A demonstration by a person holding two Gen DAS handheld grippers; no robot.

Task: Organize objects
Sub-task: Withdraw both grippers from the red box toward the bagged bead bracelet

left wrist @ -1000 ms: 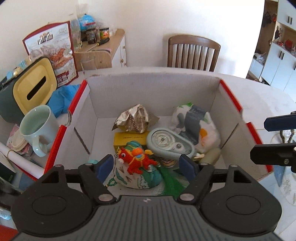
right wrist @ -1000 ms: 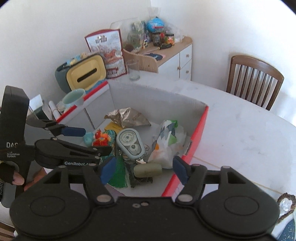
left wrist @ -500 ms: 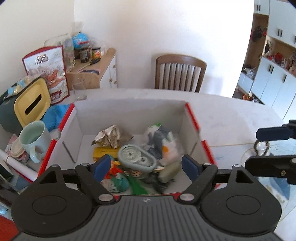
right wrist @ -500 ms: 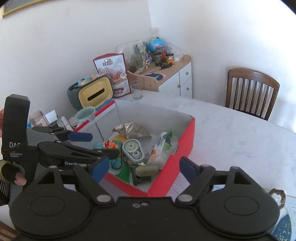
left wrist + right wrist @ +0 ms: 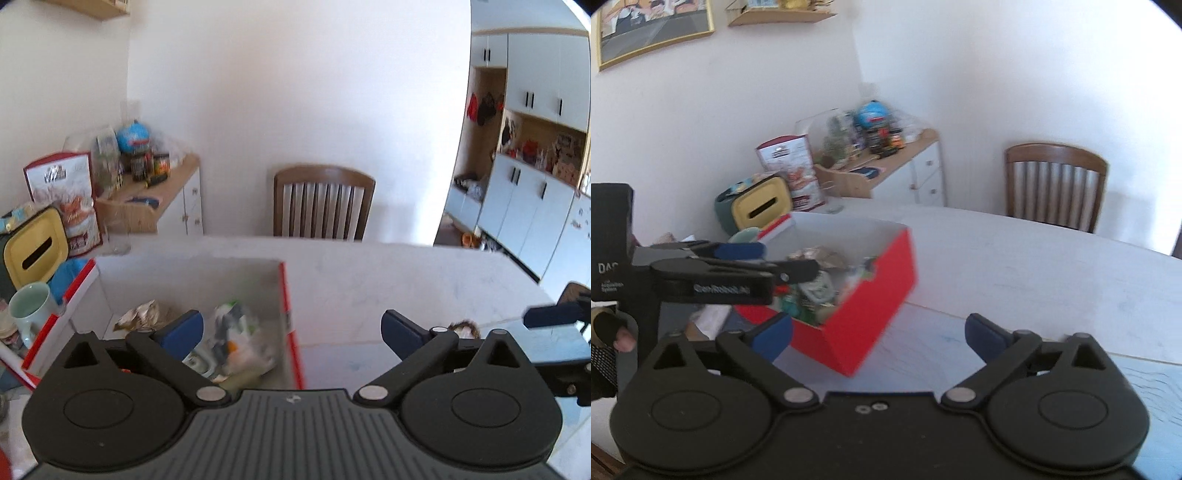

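Observation:
A red cardboard box (image 5: 283, 295) with a white inside stands on the white table (image 5: 388, 277). It holds a crumpled foil bag (image 5: 140, 317), a white plastic bag (image 5: 240, 332) and other small items. My left gripper (image 5: 291, 328) hangs above the box's near right corner, its jaws opening with nothing held between them. My right gripper (image 5: 879, 334) is back from the box (image 5: 879, 295) on its near side, its jaws also opening and empty. In the right wrist view the left gripper (image 5: 768, 260) reaches in from the left above the box, held by a gloved hand (image 5: 607, 332).
Left of the box are a pale green mug (image 5: 27, 310), a yellow-lidded container (image 5: 35, 251) and a snack bag (image 5: 70, 199). Behind stand a cluttered side cabinet (image 5: 155, 199) and a wooden chair (image 5: 323, 203). A bluish mat (image 5: 1145, 387) and a beaded ring (image 5: 461, 326) lie at the near right.
Both grippers have pulled back and risen away from the box, which now sits lower and to the left in both views. Both pairs of jaws have spread wider.

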